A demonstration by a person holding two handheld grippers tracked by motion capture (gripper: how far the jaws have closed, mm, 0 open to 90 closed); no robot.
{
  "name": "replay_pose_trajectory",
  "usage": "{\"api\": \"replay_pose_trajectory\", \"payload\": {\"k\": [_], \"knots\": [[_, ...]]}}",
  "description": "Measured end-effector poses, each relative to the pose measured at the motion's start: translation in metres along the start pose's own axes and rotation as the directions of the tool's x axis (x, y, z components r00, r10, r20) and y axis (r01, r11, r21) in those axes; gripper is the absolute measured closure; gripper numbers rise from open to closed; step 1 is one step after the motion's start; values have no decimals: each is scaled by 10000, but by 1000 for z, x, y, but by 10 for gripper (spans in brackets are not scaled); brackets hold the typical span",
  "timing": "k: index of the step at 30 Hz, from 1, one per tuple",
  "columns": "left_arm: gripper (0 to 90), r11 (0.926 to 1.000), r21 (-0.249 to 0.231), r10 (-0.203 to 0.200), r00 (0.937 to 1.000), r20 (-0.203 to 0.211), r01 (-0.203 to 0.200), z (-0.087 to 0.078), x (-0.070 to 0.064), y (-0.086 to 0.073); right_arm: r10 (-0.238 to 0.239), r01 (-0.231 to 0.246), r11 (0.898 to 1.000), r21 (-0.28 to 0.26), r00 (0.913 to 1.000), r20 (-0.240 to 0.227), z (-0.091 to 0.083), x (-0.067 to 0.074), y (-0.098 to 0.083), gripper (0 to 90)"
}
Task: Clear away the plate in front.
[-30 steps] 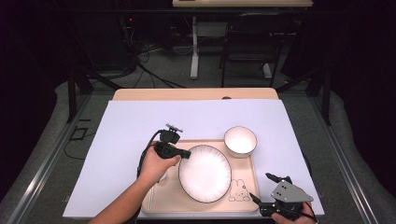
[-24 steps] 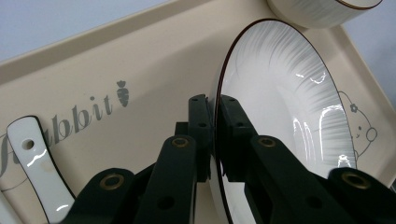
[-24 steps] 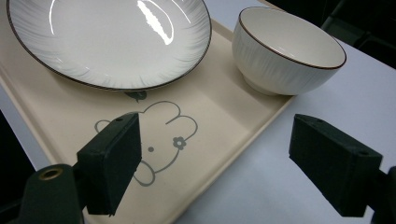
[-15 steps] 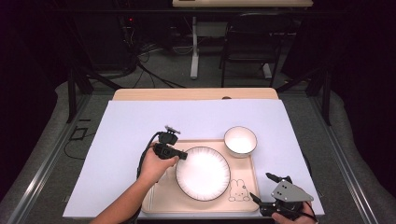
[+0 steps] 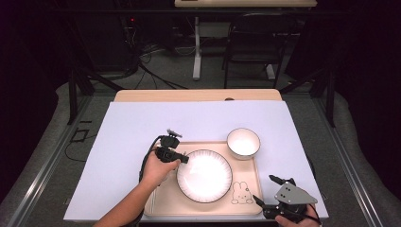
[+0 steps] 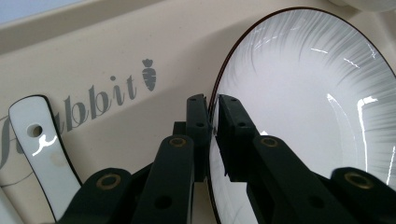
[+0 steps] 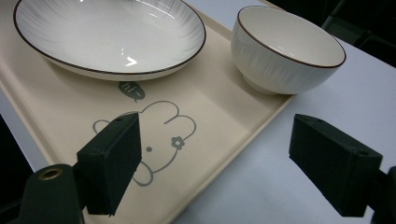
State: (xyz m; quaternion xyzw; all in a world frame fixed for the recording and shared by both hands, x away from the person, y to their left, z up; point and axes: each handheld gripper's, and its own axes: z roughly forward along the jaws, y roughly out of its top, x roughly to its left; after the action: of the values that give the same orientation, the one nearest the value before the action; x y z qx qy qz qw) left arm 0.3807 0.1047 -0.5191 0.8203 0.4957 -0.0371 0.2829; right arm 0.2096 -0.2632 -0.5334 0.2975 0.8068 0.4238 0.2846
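A dark room with desk legs and loose cables on the floor lies behind a wooden table covered by a pale lavender sheet. On the sheet sits a cream serving tray printed with a rabbit drawing and the word "Rabbit" beside a small carrot.

The white plate, ribbed and dark-rimmed, lies in the middle of the tray. A white bowl stands at the tray's far right corner, just beside the plate but apart from it. In the left gripper view a white spoon handle lies on the tray to the left of the jaws.

The left gripper is at the plate's left edge; in its own view the jaws are nearly closed and pinch the plate's rim between the pads. The right gripper rests at the tray's near right corner, jaws spread wide with nothing between them, over the tray edge and the sheet.

The step in hand looks like setting the plate down on the tray, or adjusting its place there, with the rim clamped. Whether the plate's held edge rests flat or sits slightly raised I cannot tell. The next move probably calls for easing that rim down until it bears on the tray, then parting the jaws and drawing back sideways, clear of the rim and the spoon.
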Motion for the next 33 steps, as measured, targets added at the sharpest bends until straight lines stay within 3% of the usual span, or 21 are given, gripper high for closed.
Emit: {"api": "replay_pose_trajectory", "payload": {"k": [9, 20, 30, 33], "knots": [[794, 9998, -146, -107, 9998, -164, 104, 4, 1, -4, -79, 78, 10000, -17, 10000, -32, 1, 1, 1, 166], [623, 9984, -283, 481, 9974, -531, -496, -1, -7, -3, -91, 91, 10000, -1, 10000, -30, 1, 1, 1, 166], [480, 9948, -737, 625, 9935, -956, -697, -18, -11, -3, -93, 93, 10000, 12, 9999, -37, 1, 1, 1, 166], [466, 9912, -998, 738, 9893, -1262, -867, -28, -11, -3, -95, 95, 10000, 27, 9999, -46, 1, 1, 1, 166]]}}
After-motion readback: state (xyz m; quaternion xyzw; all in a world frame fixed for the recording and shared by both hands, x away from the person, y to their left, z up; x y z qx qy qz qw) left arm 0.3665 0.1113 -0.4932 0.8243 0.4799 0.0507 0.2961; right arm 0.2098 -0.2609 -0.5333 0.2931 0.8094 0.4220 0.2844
